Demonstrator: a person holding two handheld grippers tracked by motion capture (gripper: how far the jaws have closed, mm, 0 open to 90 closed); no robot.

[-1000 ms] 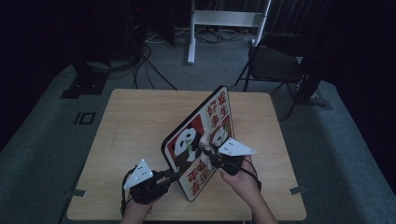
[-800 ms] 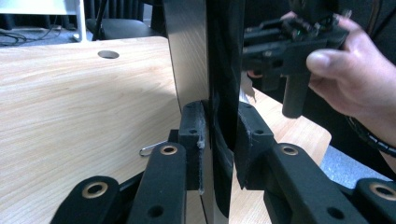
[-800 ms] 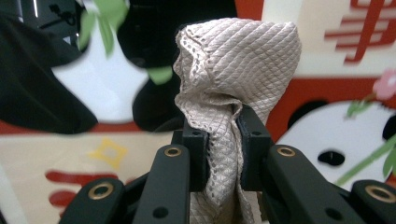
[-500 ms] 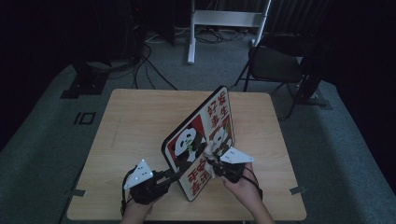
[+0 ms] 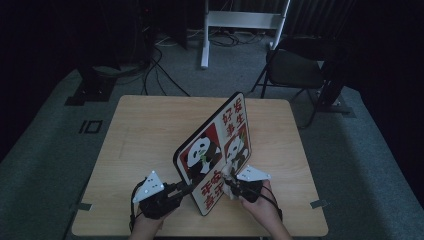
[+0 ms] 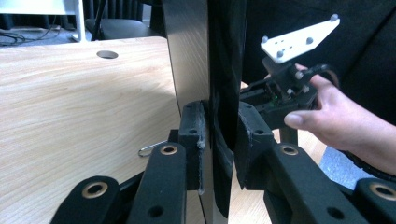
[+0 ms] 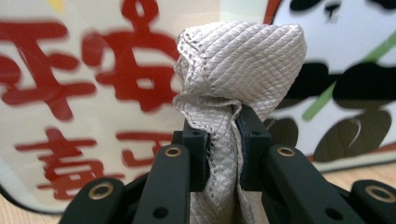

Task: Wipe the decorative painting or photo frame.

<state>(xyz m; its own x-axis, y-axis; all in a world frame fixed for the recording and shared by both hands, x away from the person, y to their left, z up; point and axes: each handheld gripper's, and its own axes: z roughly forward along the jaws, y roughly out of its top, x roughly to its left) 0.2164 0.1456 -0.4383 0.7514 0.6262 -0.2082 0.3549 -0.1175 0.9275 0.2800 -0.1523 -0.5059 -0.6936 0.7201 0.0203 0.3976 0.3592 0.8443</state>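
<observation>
Left tongs point(image 6: 217, 140) pinch the glossy panda board point(image 5: 215, 150) – right tongs point(image 7: 223, 140) pinch quilted cloth point(image 7: 238, 70).

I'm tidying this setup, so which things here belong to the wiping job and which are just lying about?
In use:
- panda tray, held on edge by the left gripper
- grey cloth, pinched in the right gripper

Lying about:
- paper clip on the table
- folding chair beyond it

One panda board point(image 5: 215, 150), one cloth point(image 7: 233, 93), two claws, one table point(image 5: 145, 130).
</observation>
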